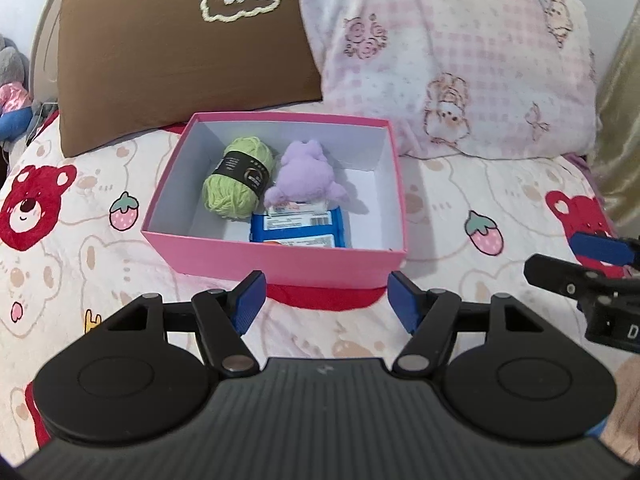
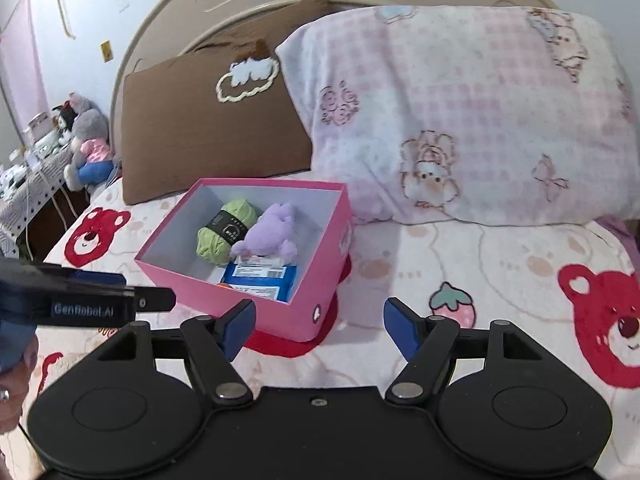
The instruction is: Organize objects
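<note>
A pink box (image 1: 276, 264) with a white inside sits open on the bed; it also shows in the right wrist view (image 2: 316, 276). Inside lie a green yarn ball (image 1: 236, 180) (image 2: 222, 232), a purple plush toy (image 1: 304, 172) (image 2: 268, 232) and blue packets (image 1: 298, 230) (image 2: 260, 278). My left gripper (image 1: 326, 300) is open and empty, just in front of the box. My right gripper (image 2: 320, 328) is open and empty, to the front right of the box. Each gripper shows at the edge of the other's view.
A brown pillow (image 1: 180, 52) and a pink checked pillow (image 1: 452, 64) lean on the headboard behind the box. The bedspread (image 1: 80, 248) has bear and strawberry prints. Stuffed toys (image 2: 88, 144) and a cluttered side table (image 2: 28, 172) stand left of the bed.
</note>
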The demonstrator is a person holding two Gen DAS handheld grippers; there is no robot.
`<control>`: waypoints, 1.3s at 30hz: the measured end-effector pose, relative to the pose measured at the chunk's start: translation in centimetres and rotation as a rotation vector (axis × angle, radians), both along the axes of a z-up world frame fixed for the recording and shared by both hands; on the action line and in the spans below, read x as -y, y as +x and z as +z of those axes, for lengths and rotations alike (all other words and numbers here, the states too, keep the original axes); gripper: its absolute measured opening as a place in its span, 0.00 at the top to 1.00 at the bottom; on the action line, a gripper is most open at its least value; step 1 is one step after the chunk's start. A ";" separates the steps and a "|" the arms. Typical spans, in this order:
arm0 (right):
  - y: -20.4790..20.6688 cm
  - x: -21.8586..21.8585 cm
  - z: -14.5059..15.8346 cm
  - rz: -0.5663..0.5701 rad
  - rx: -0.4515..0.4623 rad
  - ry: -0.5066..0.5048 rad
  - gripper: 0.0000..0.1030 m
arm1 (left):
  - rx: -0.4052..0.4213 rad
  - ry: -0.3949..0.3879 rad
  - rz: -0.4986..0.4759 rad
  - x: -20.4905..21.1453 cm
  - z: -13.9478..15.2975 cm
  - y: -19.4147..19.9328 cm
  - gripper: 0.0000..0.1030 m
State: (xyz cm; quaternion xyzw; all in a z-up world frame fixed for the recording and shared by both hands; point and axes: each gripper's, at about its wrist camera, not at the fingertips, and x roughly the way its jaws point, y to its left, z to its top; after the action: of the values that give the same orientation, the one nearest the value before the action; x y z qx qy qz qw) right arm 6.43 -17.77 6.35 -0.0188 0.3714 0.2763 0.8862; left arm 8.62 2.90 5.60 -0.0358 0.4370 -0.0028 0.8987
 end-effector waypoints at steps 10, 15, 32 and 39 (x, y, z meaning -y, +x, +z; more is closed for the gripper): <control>-2.4 3.0 -1.0 -0.078 0.023 -0.004 0.14 | -0.011 -0.029 -0.013 2.4 -1.0 -1.8 0.36; -2.4 3.4 -1.9 -0.109 0.029 -0.045 0.10 | -0.012 -0.043 -0.004 2.7 -1.7 -2.3 0.25; -3.3 1.9 -2.7 -0.127 -0.027 -0.085 0.07 | -0.064 -0.020 0.042 2.5 -3.6 -2.4 0.00; -3.1 1.8 -3.0 -0.169 -0.074 -0.083 0.07 | -0.095 -0.022 0.071 2.3 -3.7 -2.3 0.00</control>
State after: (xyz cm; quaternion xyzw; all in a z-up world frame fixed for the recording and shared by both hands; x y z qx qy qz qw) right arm 3.33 -19.61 3.31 -0.0140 0.4155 0.1853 0.8904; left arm 6.31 0.64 1.92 -0.0615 0.4774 0.0261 0.8761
